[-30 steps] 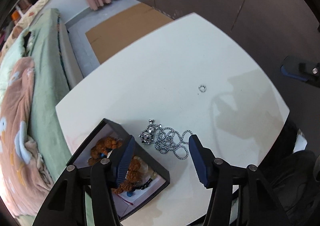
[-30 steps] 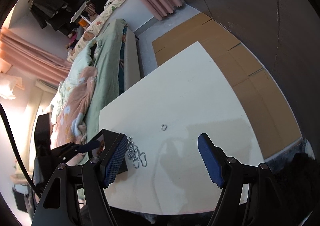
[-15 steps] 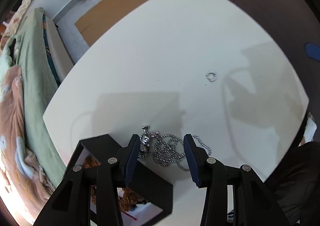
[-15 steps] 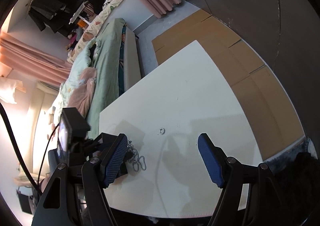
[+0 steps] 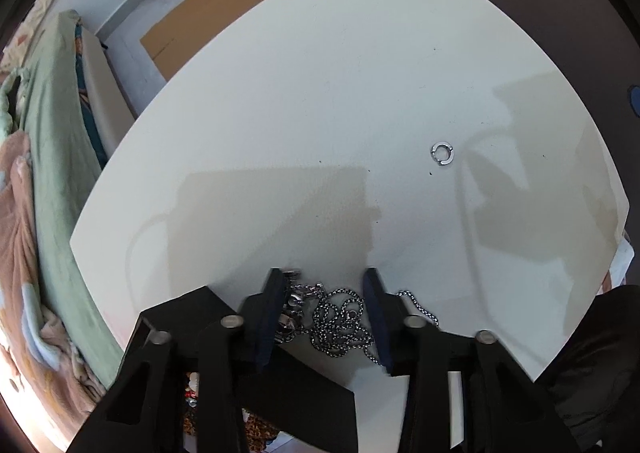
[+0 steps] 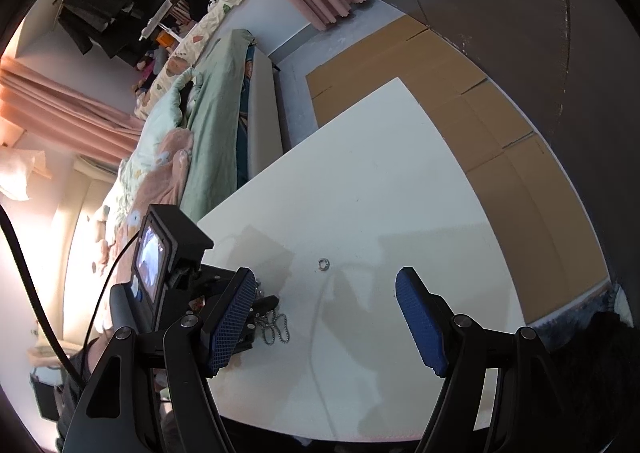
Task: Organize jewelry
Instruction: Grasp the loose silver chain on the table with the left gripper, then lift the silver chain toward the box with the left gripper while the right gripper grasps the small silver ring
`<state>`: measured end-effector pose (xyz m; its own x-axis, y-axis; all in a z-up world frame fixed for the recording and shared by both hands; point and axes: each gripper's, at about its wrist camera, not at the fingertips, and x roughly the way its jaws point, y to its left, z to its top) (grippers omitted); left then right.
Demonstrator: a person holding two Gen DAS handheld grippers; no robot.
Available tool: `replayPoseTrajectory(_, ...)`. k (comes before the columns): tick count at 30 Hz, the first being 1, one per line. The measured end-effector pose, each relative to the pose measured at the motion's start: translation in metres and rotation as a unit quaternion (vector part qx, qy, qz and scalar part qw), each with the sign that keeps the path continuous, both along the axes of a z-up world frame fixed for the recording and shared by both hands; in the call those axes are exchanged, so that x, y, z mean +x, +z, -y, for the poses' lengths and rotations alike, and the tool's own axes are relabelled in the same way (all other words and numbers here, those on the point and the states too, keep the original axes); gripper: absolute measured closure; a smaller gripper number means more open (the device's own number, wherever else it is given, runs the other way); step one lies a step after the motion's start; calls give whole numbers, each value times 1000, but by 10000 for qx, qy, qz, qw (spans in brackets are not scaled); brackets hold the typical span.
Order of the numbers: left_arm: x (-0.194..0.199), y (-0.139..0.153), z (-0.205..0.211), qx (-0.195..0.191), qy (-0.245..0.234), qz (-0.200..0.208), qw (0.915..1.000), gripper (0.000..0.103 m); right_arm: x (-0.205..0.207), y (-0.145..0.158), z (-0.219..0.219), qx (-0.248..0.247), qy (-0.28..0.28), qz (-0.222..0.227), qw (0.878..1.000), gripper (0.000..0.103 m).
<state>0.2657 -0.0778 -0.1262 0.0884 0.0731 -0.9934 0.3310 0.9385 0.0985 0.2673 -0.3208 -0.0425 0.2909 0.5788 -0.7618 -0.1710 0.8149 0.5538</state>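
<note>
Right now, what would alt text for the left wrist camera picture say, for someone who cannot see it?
The left claw points down over a tangled silver chain necklace on a white table; its jaws, which have just been closing, flank the chain. A small silver ring lies apart, and an open black jewelry box sits under the claw.

Your left gripper [image 5: 326, 309] points down at the white table [image 5: 320, 93], its jaws just closing around the heaped silver chain necklace [image 5: 340, 323]; whether the pads press it is unclear. The black jewelry box [image 5: 296, 393] lies just beside the necklace, under the gripper. A small silver ring [image 5: 441, 154] sits well apart, beyond the necklace.
</note>
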Motion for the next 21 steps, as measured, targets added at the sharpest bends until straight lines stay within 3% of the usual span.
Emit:
replayPoseTrajectory(5,-7,1,-6,69,106,211,9997,87,0,0,-1,-34,47,27,10000,30)
replayPoseTrajectory(8,-10,10,-11,-216,351,356,9985,101,2,-1,-1,-71,69,33,9999,30)
replayPoseTrajectory(21,-25,66,-20,-916,662,989,9887,101,9,-15,-15,-89,205,-110,9997,30)
